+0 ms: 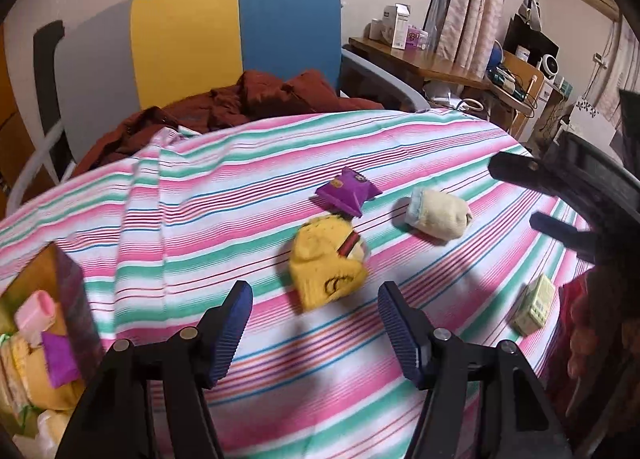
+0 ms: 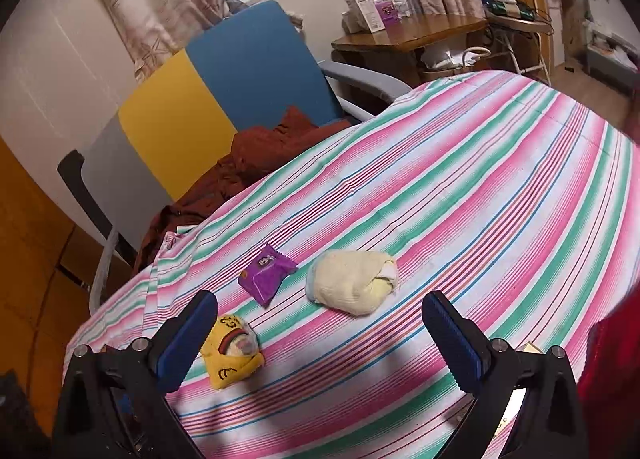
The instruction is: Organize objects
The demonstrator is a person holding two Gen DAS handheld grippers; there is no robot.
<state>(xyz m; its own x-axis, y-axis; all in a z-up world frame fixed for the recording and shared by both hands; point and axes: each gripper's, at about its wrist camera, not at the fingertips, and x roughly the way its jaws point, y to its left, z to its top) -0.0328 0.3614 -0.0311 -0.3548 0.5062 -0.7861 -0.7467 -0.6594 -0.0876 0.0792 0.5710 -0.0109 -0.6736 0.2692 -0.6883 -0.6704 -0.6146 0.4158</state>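
- My left gripper (image 1: 316,323) fingers gape empty; only its view shows the box (image 1: 70,291) at the bench's left edge.
- My right gripper (image 2: 320,339) fingers, widest, hold nothing; the yellow sock bundle (image 2: 234,355) lies near its left finger.

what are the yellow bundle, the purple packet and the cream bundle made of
Yellow bundle: knitted fabric, likely a rolled sock; matte, ribbed weave with a stitched pattern. Purple packet: thin plastic or foil wrapper; glossy, with creases and crimped ends. Cream bundle: soft knit cloth, probably a rolled sock; fuzzy, dull surface with folded edges.
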